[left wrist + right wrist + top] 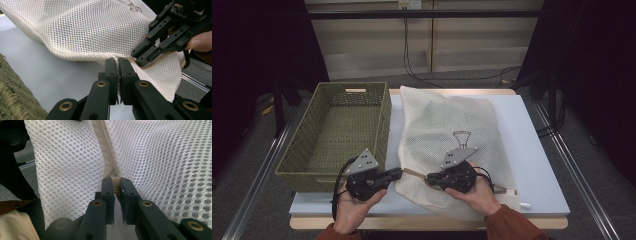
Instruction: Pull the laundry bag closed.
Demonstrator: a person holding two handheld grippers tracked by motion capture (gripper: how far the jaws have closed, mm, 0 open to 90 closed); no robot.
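- Mesh laundry bag [452, 135] lay flat on the table [537, 150], just at 3 o'clock of the woven basket [339, 130], its zippered edge at 6 o'clock, nearest the person.
- Step in hand judged as working the zipper [106, 150] along that near edge: one tool anchoring the fabric, the other drawing the pull.
- To do it well: keep the anchoring grip firm and still at the bag's corner, hold the edge taut, and draw the zipper pull [115, 182] straight along the line of the teeth, toward 3 o'clock in the high view, not upward, so the mesh would not bunch or snag.
- Left tool [398, 173] pressed together on the bag's hem; in the left gripper view [118, 65] a thin fold of mesh seen pinched between the jaws, with hardly any gap.
- Right tool [430, 177] sat just at 3 o'clock of the left one, tips nearly meeting; in the right gripper view [115, 185] jaws narrowly parted and clamped on the small cream pull at the lower end of the zipper.
- Both hands rested low at the near table edge; basket untouched.
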